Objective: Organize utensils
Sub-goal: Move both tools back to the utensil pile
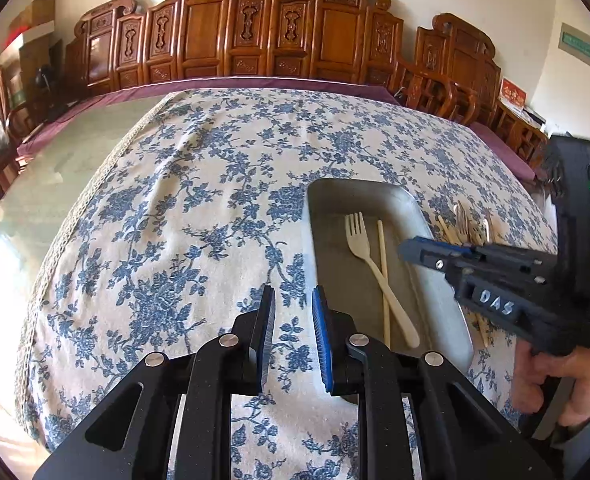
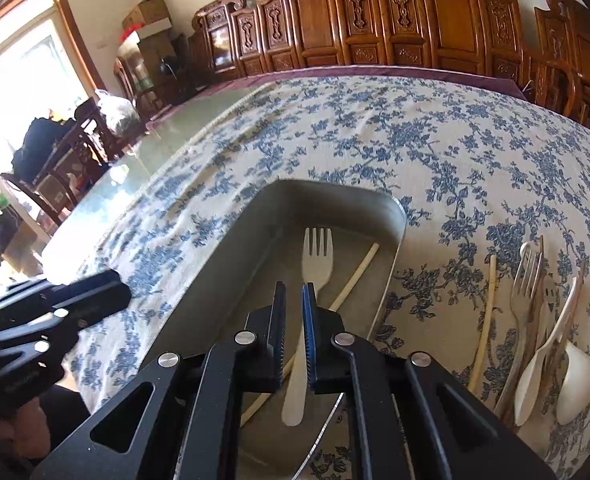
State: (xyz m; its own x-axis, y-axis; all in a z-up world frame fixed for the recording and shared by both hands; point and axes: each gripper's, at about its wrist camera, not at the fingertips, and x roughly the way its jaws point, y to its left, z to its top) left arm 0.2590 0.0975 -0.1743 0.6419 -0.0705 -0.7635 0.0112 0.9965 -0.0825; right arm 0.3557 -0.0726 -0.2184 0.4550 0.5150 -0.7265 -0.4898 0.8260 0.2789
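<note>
A metal tray [image 1: 375, 196] [image 2: 335, 188] sits on the floral cloth. Inside it a pale fork [image 1: 359, 236] [image 2: 317, 252] lies crossed over one chopstick [image 1: 382, 248] [image 2: 359, 272]. My right gripper [image 2: 295, 292] [image 1: 409, 247] hovers above the tray, over the fork's handle. Its jaws are shut and hold nothing. My left gripper [image 1: 293, 300] [image 2: 121, 292] hangs over the cloth just left of the tray, with a narrow empty gap between its jaws. Right of the tray lies a loose pile of utensils [image 1: 467, 224]: a fork [image 2: 529, 276], spoons [image 2: 575, 376] and a chopstick [image 2: 491, 296].
The blue-flowered tablecloth [image 1: 199, 208] covers most of a glass-topped table [image 1: 55, 184], which shows bare at the left. Carved wooden chairs [image 1: 255, 32] line the far edge. A person's hand [image 1: 551, 380] holds the right gripper's handle.
</note>
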